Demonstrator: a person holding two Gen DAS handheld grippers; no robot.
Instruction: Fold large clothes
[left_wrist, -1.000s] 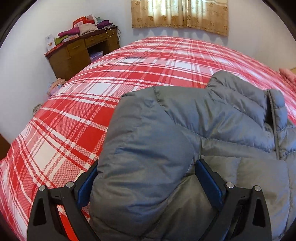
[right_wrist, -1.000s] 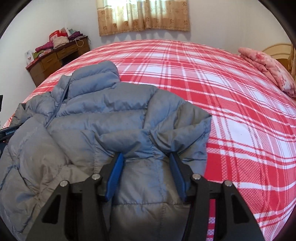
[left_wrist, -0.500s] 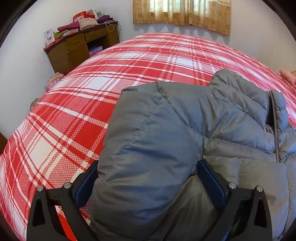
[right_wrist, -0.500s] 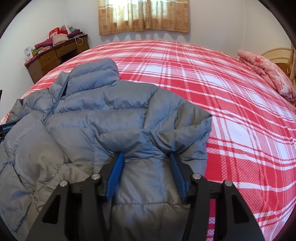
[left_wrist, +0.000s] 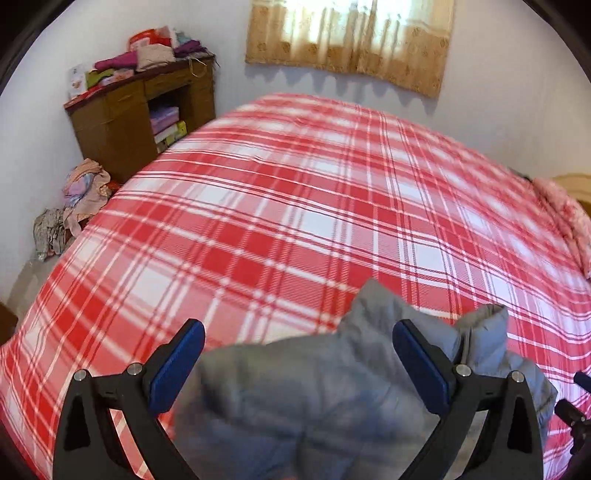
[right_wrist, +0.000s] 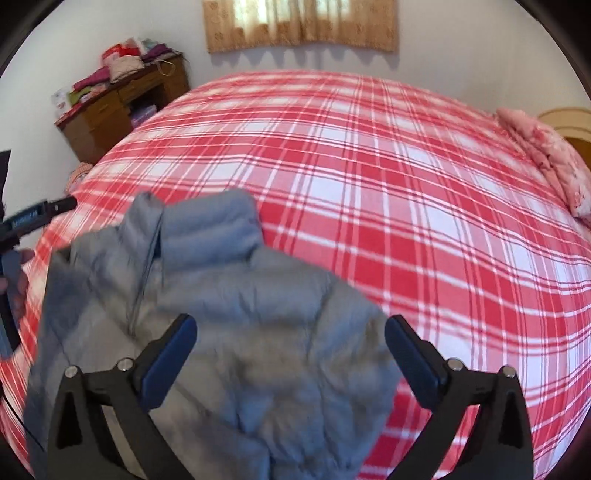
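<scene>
A grey puffer jacket (right_wrist: 236, 317) lies on the near part of a bed covered by a red and white plaid bedspread (right_wrist: 388, 192), its stand-up collar (right_wrist: 207, 221) pointing toward the far wall and its zip running down the left half in the right wrist view. The right gripper (right_wrist: 290, 339) hangs over the jacket's lower right part with its jaws spread wide and nothing between the blue pads (right_wrist: 168, 363); the grey fabric shows below and behind them, and both views are somewhat blurred. The left gripper (left_wrist: 297, 354) is likewise over the jacket (left_wrist: 314, 398), jaws wide apart and holding nothing, with a bunched grey fold rising between the two fingers and the collar (left_wrist: 480, 339) just beyond the right one. In the right wrist view the left gripper's dark body (right_wrist: 26, 221) shows at the left edge, beside the jacket's left shoulder. A pink floral quilt (right_wrist: 546, 155) lies at the far right side of the bed. Against the white wall stand a brown wooden desk (left_wrist: 122, 125) piled with folded clothes (left_wrist: 147, 55), and a tan curtain (left_wrist: 351, 40) covers the window. A heap of cloth (left_wrist: 81, 192) sits on the floor beside the desk
</scene>
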